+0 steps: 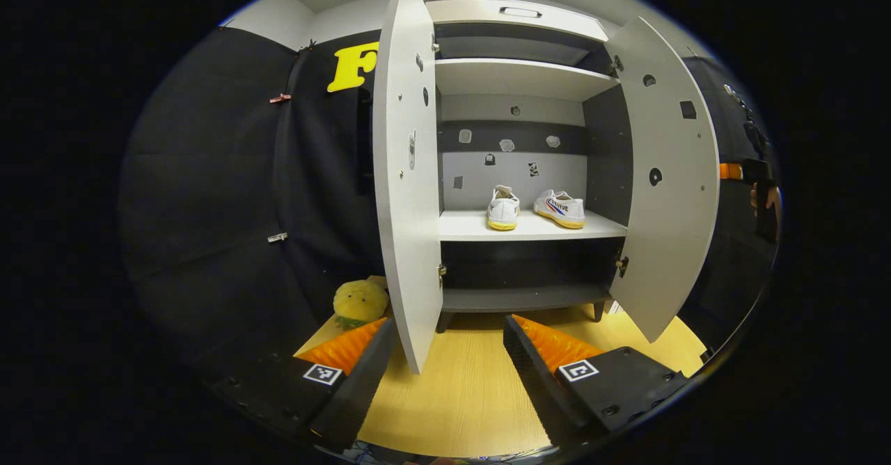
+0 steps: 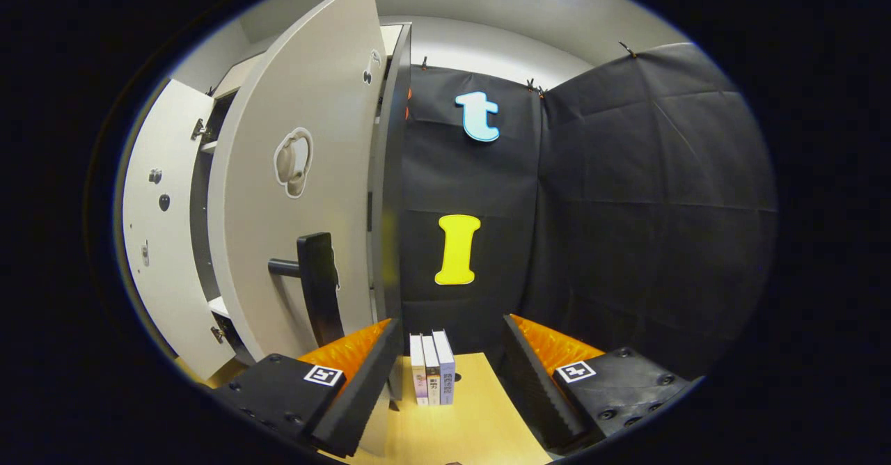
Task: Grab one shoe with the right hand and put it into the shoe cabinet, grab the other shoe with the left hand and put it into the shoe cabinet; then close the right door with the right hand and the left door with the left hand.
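White shoes, left shoe and right shoe, sit side by side on the shoe cabinet middle shelf. Left door and right door both open. Left tongs spread, empty. Right tongs spread, empty, beside the right door's handle; books stand on the tabletop, bottoms partly hidden.

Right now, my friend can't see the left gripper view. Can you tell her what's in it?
A shoe cabinet stands with both doors wide open, and two white shoes with yellow soles sit side by side on its middle shelf. The left gripper hangs in front with its jaws open, holding nothing. A yellow plush toy sits by the left door.
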The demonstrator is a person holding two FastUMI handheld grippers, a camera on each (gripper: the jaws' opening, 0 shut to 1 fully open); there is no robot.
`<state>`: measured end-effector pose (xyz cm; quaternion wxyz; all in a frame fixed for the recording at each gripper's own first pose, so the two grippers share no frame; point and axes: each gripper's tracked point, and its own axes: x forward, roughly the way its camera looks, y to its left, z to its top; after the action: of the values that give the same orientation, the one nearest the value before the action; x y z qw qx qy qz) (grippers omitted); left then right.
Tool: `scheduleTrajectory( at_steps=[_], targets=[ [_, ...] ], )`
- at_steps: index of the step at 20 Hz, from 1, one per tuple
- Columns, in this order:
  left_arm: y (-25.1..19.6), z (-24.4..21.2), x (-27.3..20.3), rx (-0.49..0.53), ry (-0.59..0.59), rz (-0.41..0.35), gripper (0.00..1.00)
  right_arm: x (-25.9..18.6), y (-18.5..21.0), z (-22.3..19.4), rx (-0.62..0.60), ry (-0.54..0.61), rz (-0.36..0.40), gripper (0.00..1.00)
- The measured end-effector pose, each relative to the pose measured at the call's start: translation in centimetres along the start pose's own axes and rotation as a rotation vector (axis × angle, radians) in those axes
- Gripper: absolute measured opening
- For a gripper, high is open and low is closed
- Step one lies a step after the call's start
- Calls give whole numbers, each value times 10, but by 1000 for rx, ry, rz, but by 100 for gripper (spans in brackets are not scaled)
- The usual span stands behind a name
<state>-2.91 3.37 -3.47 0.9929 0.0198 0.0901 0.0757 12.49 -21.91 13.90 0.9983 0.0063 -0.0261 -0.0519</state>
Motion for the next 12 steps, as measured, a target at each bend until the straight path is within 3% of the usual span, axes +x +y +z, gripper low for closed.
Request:
scheduleTrajectory(
  at_steps=[4,10,12],
  targets=[
    [8,-1,-4,-15,-4,7,97,-1,18,-1,-2,3,22,95],
    [21,-3,-9,-16,-5,27,97,-2,75,-2,-16,-14,120,95],
    [26,-3,-12,-21,-7,31,97,2,84,1,-8,-22,115,95]
  ],
)
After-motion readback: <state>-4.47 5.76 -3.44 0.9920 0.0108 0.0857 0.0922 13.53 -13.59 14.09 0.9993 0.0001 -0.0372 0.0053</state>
